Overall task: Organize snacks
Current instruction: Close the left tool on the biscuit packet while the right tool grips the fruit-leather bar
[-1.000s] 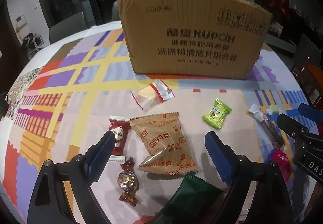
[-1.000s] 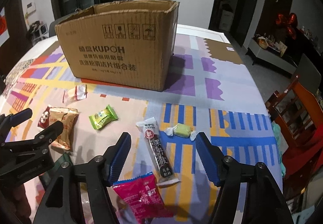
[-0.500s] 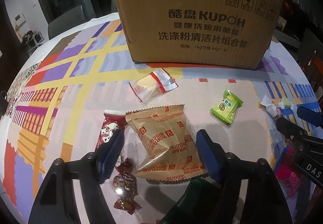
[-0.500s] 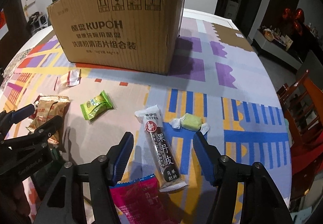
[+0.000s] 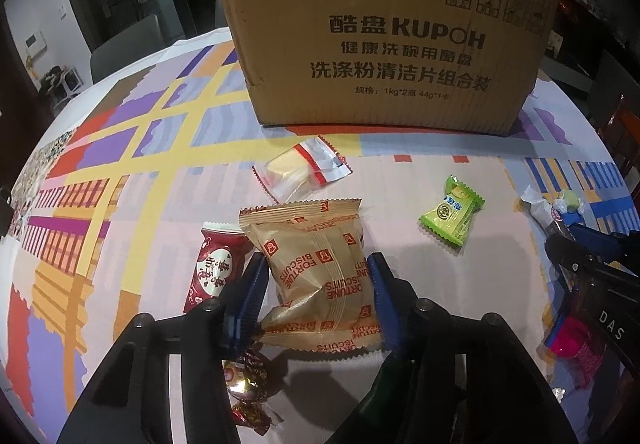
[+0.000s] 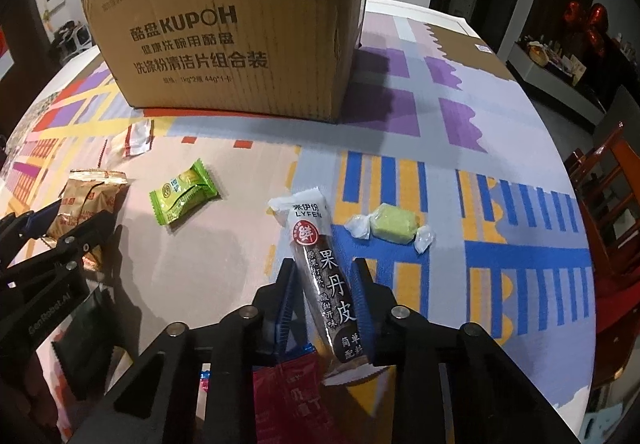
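left gripper [image 5: 316,284]: jaws have just been closing; pads now press both sides of the fortune biscuit pack [image 5: 316,268], which lies on the tablecloth [image 5: 400,204] in front of the cardboard box [image 5: 384,44]
right gripper [image 6: 324,296]: jaws have just been closing too; narrow, pinching the dark fruit-leather bar [image 6: 324,284] across its width, lower half; the bar lies flat, its white end pointing toward the box
biscuit pack handling: I judge it light, puffy, crinkly film; contents brittle (squeeze gently); I hold mid-body, not the sealed ends
bar handling: light, slim, fairly stiff; glossy wrapper may slip; a grip nearer the middle would balance better
neighbours: red candy pack [image 5: 216,268] just beside the left pad; green packet [image 5: 452,212] well apart; pale green candy [image 6: 394,224] near the bar
risk: I could crush biscuits or drag the red pack along
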A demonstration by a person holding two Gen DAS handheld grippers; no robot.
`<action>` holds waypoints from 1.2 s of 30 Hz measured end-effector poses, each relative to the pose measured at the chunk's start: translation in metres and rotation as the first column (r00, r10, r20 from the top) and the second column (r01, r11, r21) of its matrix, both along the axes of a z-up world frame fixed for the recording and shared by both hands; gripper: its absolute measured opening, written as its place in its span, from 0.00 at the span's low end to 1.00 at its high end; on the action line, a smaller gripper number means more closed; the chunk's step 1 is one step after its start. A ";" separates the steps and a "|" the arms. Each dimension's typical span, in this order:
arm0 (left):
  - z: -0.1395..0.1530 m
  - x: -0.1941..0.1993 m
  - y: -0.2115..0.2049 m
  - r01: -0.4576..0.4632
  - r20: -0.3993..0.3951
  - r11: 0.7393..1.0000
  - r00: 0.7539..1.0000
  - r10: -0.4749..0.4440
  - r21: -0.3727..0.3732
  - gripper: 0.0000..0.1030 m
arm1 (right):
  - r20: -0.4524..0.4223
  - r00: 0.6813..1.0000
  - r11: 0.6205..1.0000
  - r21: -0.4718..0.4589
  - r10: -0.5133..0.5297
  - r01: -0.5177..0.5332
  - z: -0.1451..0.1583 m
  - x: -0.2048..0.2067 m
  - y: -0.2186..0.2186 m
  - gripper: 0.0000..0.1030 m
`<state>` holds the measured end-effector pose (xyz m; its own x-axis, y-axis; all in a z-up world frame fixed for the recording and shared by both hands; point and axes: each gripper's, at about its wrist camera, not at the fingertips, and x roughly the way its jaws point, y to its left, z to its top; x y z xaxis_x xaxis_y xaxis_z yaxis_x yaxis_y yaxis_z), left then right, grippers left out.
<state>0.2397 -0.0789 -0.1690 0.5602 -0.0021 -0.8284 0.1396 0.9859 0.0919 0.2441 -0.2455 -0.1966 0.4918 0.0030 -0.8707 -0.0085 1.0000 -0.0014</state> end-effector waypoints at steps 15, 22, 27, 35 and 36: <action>0.013 -0.007 -0.008 0.055 0.044 0.998 0.998 -0.055 -0.004 0.44 | 0.062 0.998 1.000 0.010 -0.017 0.017 0.015 -0.004 -0.007 0.17; 0.019 -0.004 -0.008 0.061 0.045 0.998 0.997 -0.060 -0.024 0.44 | 0.068 0.996 0.998 0.045 -0.050 0.047 0.025 -0.002 -0.012 0.17; 0.029 -0.008 -0.006 0.058 0.051 0.998 0.997 -0.057 -0.025 0.44 | 0.094 0.995 0.998 0.050 -0.046 0.041 0.038 -0.003 -0.010 0.17; 0.057 -0.016 -0.001 0.051 0.071 0.998 0.996 -0.049 -0.027 0.44 | 0.123 0.991 0.995 0.090 -0.047 0.036 0.060 -0.005 -0.008 0.17; 0.060 -0.016 0.000 0.052 0.074 0.998 0.996 -0.049 -0.030 0.44 | 0.124 0.991 0.995 0.094 -0.048 0.037 0.063 -0.006 -0.008 0.17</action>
<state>0.2235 -0.0790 -0.1091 0.6179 -0.0577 -0.7841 0.1835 0.9804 0.0724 0.2385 -0.2538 -0.1341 0.5991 0.0564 -0.7987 0.0286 0.9954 0.0917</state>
